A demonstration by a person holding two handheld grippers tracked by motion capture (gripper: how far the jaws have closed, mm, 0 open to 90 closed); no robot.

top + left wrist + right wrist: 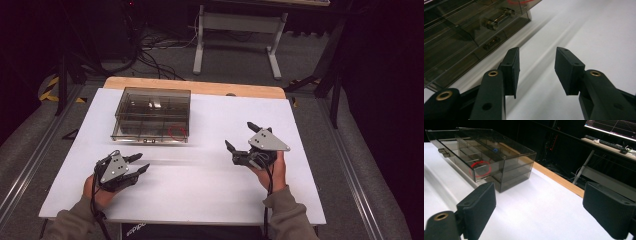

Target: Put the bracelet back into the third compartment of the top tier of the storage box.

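A smoked clear drawer box stands at the back left of the white table. Its top drawer is pulled partly out, and a red ring lies in the drawer's front corner. A small blue object sits farther back inside the box. Metal handles show on the drawer fronts. My left gripper rests in front of the box, jaws apart with nothing between them. To the right of the box, my right gripper is wide open and holds nothing.
A wooden strip borders the table's far edge. Beyond it are floor cables and a white desk frame. Metal rails run along both sides of the table. A keyboard sits on a desk behind.
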